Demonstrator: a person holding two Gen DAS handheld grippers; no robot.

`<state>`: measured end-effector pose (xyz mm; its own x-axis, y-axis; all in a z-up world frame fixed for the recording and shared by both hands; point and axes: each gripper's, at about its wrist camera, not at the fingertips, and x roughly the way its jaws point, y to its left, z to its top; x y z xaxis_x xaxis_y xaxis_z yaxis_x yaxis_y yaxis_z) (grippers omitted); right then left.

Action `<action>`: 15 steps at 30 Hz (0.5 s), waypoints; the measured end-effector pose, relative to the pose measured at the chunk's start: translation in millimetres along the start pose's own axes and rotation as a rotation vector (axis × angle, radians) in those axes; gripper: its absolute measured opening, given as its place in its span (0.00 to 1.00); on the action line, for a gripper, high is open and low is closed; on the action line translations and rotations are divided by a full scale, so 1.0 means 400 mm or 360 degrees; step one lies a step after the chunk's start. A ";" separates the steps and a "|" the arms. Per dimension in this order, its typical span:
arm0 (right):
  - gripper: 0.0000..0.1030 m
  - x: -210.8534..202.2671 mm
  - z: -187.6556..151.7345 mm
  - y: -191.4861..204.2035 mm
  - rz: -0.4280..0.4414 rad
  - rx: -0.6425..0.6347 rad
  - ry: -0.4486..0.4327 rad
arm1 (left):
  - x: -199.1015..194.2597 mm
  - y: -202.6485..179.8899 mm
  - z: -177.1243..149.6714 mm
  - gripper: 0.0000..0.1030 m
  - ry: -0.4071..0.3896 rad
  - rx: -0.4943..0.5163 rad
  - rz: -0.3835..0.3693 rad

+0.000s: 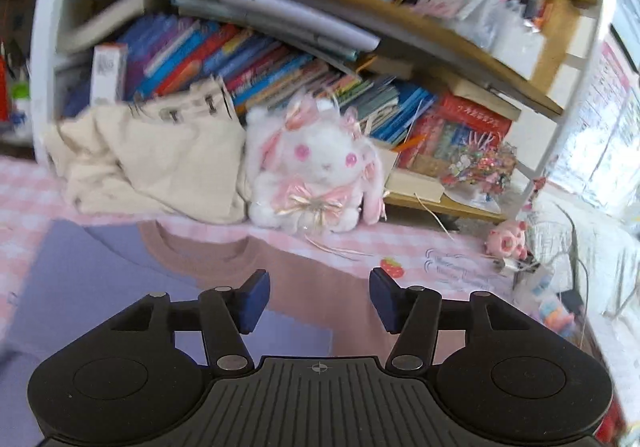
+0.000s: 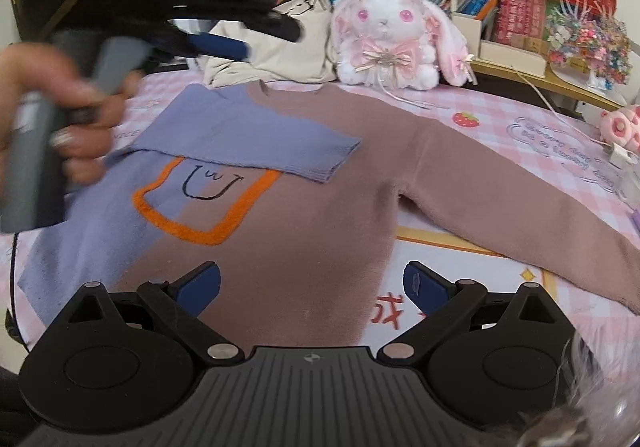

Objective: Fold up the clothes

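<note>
Sweater [image 2: 304, 215] flat on pink checked bed [image 2: 500, 115], lilac sleeve [image 2: 256, 143] already folded across chest, brown sleeve [image 2: 520, 203] spread out to the side. Left gripper [image 1: 319, 299] jaws apart, empty, above the lilac side. Right gripper [image 2: 312, 287] jaws wide, empty, over the hem. Soft, limp knit, probably light, likely to sag and drag. Best pinched at brown cuff edge, then lifted across.

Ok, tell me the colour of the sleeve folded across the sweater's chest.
The folded sleeve is lavender purple, matching that half of the sweater; clearest in the right wrist view.
</note>
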<state>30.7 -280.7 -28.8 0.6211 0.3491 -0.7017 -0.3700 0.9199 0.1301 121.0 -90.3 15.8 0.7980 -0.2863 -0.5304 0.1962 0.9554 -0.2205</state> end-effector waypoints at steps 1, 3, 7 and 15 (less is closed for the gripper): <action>0.96 0.005 0.000 0.003 0.0009 0.0002 0.0005 | -0.026 0.007 -0.010 0.54 0.0000 0.0041 0.0063; 0.95 0.012 0.000 0.009 0.0017 0.0019 0.0016 | -0.082 0.034 -0.040 0.54 0.0019 0.0139 0.0226; 0.94 0.020 0.000 0.017 -0.0028 0.0065 0.0035 | -0.194 0.112 -0.123 0.57 0.0120 0.0249 0.0552; 0.86 0.001 -0.039 0.047 -0.0221 0.0193 0.0050 | -0.326 0.282 -0.241 0.62 0.0254 0.0088 0.0803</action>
<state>13.3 -266.0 -37.7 0.6380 0.2132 -0.7399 -0.1949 0.9743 0.1126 -15.9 48.1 -18.8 0.7051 0.2066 -0.6783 -0.1566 0.9784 0.1351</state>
